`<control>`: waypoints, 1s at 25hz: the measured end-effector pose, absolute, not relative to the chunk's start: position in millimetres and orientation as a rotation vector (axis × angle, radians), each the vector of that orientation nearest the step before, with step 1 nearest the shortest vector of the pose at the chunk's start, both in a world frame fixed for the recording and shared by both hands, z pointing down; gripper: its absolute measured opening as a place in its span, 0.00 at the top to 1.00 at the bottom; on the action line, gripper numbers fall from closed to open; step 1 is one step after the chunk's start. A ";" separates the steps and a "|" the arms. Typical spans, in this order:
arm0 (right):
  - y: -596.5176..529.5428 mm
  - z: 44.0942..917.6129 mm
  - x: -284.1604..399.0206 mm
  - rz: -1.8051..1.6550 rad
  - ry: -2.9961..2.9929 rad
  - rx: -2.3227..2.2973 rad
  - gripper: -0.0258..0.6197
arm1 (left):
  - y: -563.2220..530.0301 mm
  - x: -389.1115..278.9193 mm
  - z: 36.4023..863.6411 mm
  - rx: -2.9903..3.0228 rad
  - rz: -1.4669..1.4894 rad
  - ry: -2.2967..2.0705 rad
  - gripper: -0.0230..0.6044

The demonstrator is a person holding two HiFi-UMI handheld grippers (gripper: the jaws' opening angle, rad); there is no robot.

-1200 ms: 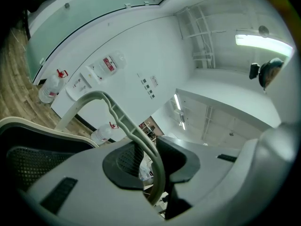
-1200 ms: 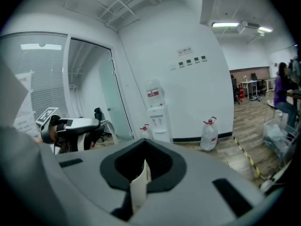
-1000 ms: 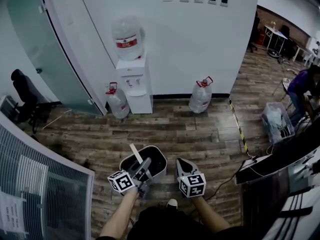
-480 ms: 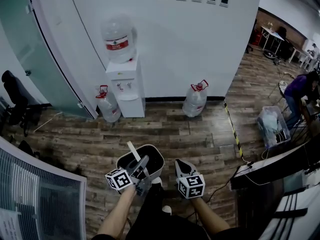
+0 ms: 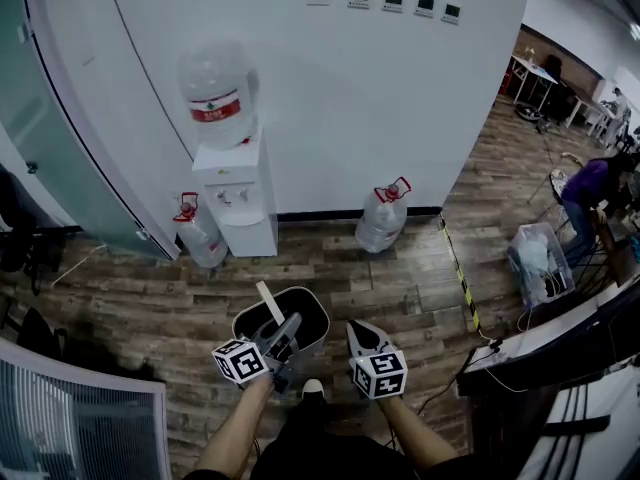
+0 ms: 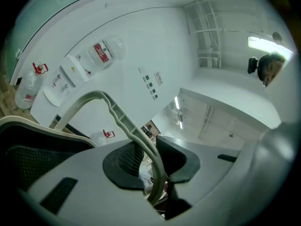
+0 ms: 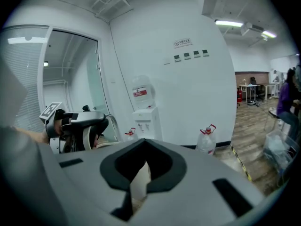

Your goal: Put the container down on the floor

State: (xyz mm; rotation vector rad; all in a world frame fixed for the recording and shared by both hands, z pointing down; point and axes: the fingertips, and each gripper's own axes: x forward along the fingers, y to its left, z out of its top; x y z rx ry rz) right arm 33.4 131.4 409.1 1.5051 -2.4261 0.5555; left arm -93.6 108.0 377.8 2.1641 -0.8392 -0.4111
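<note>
pale plastic forms the handle point(image 6: 123, 121) of the container point(image 5: 305, 311), and it is clamped between the jaws of the left gripper point(image 5: 284, 336), which are closed part-way, with the bar pinched across the pads. the container, a dark-lined bin with a white rim, is hung from that grip at 12 o'clock of the person's feet. it is judged to be clear of the wooden floor point(image 5: 400, 278) rather than resting on it. the handle is judged to be taken because it is the one part narrow enough for the jaws, and because the bin can hang upright from it.

the right gripper point(image 5: 358, 330), at 3 o'clock of the container and just beside it, is carried with its jaws drawn nearly together and nothing in them. no part in the carry is seen for it. bare floor is seen at 12 o'clock, before the water dispenser point(image 5: 238, 193), so the setting-down is not yet done.
</note>
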 end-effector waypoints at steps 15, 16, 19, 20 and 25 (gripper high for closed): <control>13.2 405.4 22.9 0.567 -2.394 1.573 0.94 | -10.6 -92.6 381.2 2.184 -0.360 -0.764 0.82; 7.9 405.8 23.6 0.567 -2.392 1.573 0.94 | -16.1 -92.0 382.5 2.185 -0.356 -0.763 0.82; -7.8 408.5 26.5 0.574 -2.389 1.571 0.94 | -32.8 -89.2 385.8 2.180 -0.351 -0.763 0.82; -13.4 409.9 27.9 0.578 -2.391 1.569 0.94 | -38.5 -87.7 387.2 2.177 -0.350 -0.763 0.82; -50.3 419.7 36.3 0.599 -2.404 1.544 0.94 | -71.4 -76.2 395.8 2.163 -0.347 -0.772 0.82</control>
